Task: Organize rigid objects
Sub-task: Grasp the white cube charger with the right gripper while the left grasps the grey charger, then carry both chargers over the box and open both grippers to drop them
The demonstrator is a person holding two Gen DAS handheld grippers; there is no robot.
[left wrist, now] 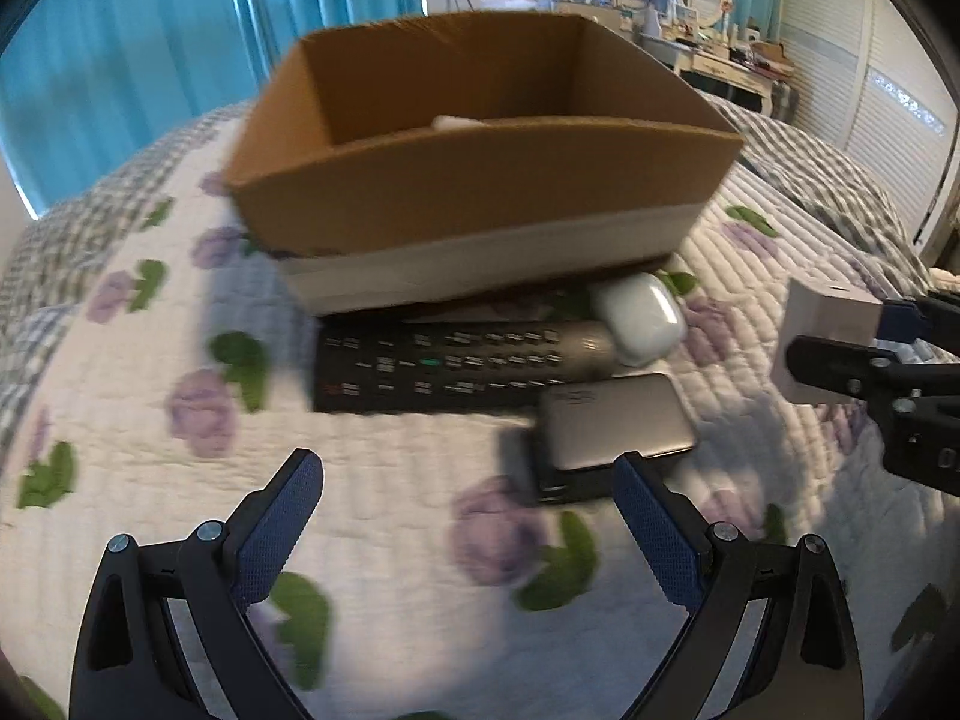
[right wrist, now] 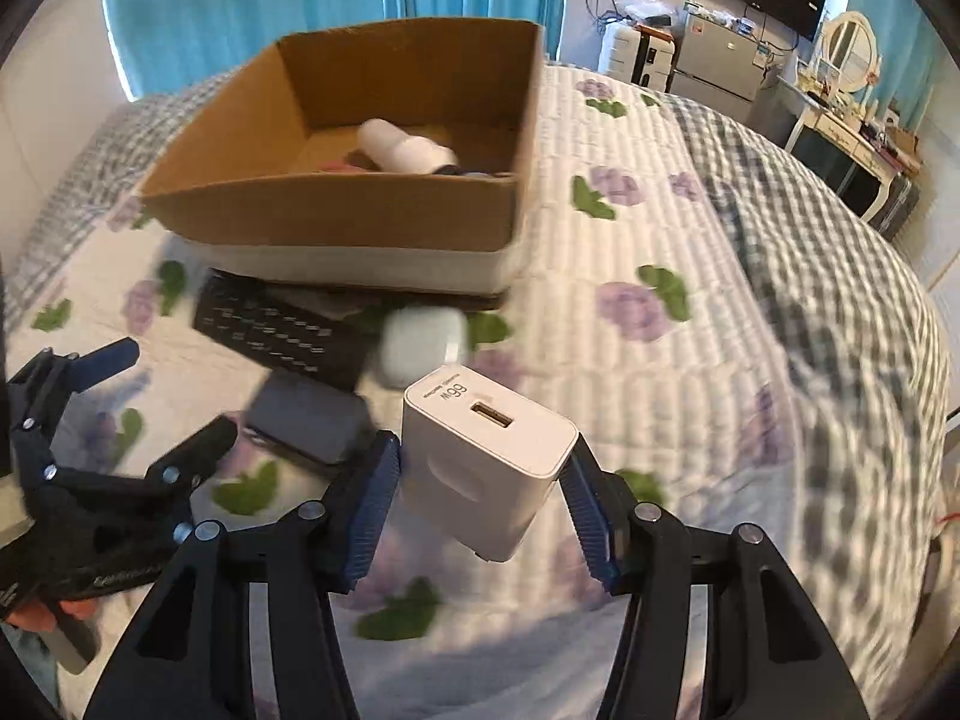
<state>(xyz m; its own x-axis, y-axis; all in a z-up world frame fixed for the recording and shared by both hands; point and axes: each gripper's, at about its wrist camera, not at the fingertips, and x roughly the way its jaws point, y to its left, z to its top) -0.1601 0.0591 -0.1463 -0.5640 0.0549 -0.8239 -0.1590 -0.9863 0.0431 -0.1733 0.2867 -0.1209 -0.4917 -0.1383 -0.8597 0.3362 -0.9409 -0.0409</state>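
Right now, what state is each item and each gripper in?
Right gripper: shut on the charger.
Charger: held off the bed, tilted, USB port facing up.
Left gripper: open, holding nothing.
Cardboard box: open-topped, already holding a white bottle lying on its side.
Remote: lying flat on the quilt, buttons up.
Earbud case: closed, on the quilt.
Power bank: lying flat on the quilt.

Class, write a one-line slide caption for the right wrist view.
Right gripper holds a white charger above the quilted bed, cardboard box ahead.
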